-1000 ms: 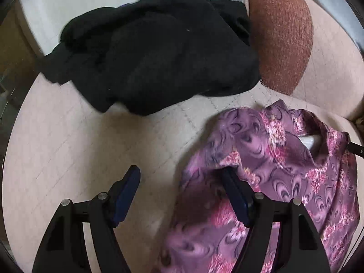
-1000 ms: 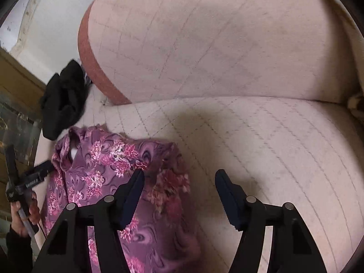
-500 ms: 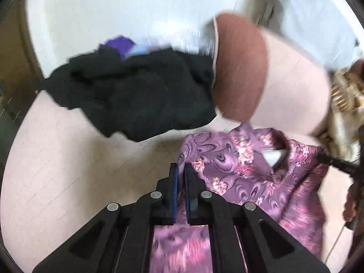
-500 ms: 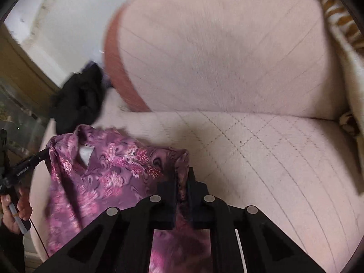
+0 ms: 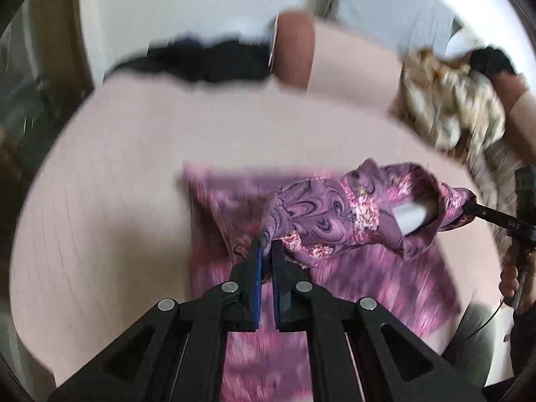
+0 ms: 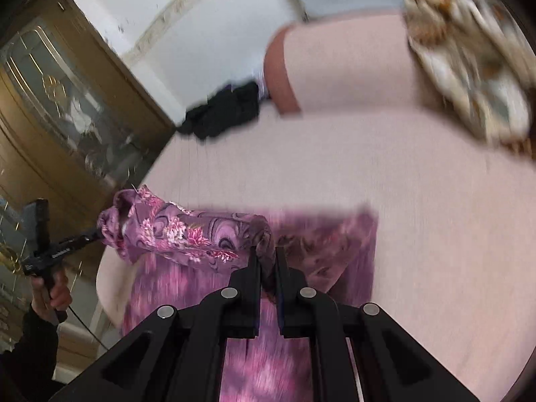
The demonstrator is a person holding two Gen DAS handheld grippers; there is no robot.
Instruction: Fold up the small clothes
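Observation:
A purple floral garment hangs stretched between both grippers above a pink sofa seat. My left gripper is shut on one top corner of the garment. My right gripper is shut on the other top corner of the garment. The top edge runs taut between them and the rest hangs down, blurred by motion. The right gripper also shows in the left wrist view, and the left gripper shows in the right wrist view.
A black garment lies at the back left of the seat, also in the right wrist view. A patterned beige cloth lies at the right by the sofa back. A wooden glass cabinet stands left of the sofa.
Both grippers, open a second ago, closed on the garment's corners and lifted it up off the seat. The garment now hangs spread between them.

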